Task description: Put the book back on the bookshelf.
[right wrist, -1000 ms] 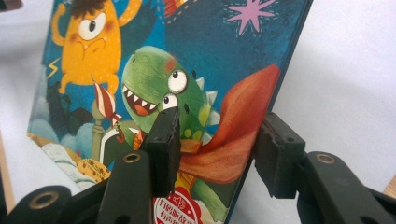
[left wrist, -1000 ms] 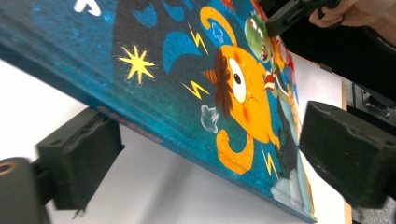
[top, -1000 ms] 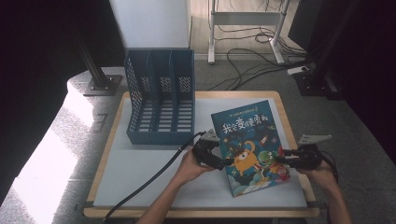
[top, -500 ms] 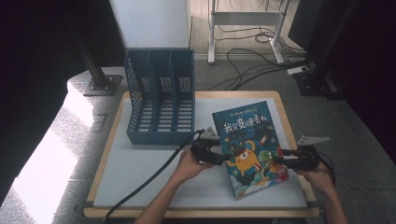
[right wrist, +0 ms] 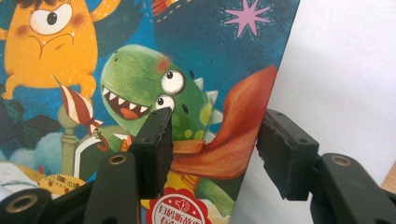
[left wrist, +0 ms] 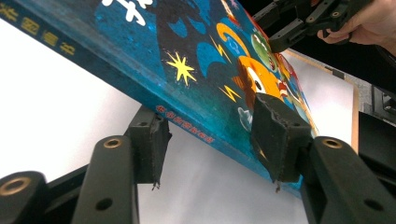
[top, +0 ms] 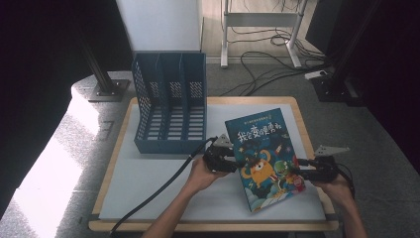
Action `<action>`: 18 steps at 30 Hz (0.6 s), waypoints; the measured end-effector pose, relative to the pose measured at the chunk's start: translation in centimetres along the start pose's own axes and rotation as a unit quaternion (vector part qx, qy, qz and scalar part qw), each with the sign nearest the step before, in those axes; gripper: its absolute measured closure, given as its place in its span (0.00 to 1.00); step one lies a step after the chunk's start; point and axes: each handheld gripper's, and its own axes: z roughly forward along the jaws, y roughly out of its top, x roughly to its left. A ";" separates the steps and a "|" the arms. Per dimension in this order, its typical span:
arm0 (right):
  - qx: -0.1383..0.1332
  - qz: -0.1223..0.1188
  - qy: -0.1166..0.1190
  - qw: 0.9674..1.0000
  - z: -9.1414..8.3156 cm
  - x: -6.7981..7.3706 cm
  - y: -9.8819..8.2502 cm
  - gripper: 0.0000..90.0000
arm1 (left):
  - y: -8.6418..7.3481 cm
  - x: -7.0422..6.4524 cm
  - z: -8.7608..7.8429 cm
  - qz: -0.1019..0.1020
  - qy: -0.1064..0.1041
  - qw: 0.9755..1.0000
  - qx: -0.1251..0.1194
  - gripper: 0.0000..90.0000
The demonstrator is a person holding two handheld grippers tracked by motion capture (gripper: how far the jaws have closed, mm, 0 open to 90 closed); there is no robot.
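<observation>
The book (top: 264, 157) lay cover up on the white table (top: 148, 183), to the right of the blue file rack (top: 170, 111) and nearer the person than it, its spine turned toward the rack and its top edge angled away.

The left gripper (top: 229, 161) sat at the book's spine side, between rack and book. In the left gripper view its jaws straddled the spine edge (left wrist: 196, 126): one pad (left wrist: 275, 135) lay on the cover over the orange monster, the other pad (left wrist: 149, 144) sat under the spine, which was tilted up off the table there. The jaws had just been closing with the book between them, and the upper pad pressed on the cover; whether the lower pad bore fully on the underside could not be told for sure, though it looked to touch.

The right gripper (top: 301, 171) sat at the book's far edge from the rack. In the right gripper view its jaws stood apart astride that edge (right wrist: 261, 116): one pad (right wrist: 154, 149) over the green dinosaur on the cover, the other pad (right wrist: 285, 158) off the book over bare table. A clear gap showed between that outer pad and the edge, so this gripper was not clamped on the book.
</observation>
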 end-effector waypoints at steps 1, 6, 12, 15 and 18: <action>-0.001 -0.003 -0.001 1.000 0.0 0.0 0.0 0.50 | 0.0 0.1 0.0 -0.002 -0.003 1.000 -0.001 0.56; -0.002 -0.012 -0.006 1.000 -0.3 0.2 0.0 0.50 | 0.3 0.2 -0.5 -0.008 -0.017 1.000 -0.010 0.63; -0.011 -0.018 -0.012 1.000 -0.2 0.5 0.3 0.50 | 0.5 0.3 -1.1 -0.011 -0.020 1.000 -0.016 0.68; -0.016 -0.025 -0.015 0.999 0.0 0.8 0.6 0.50 | 0.7 0.3 -1.8 -0.008 -0.022 0.999 -0.025 0.70; -0.020 -0.030 -0.018 0.999 0.2 1.0 0.8 0.50 | 0.9 0.3 -2.3 -0.006 -0.022 0.999 -0.029 0.72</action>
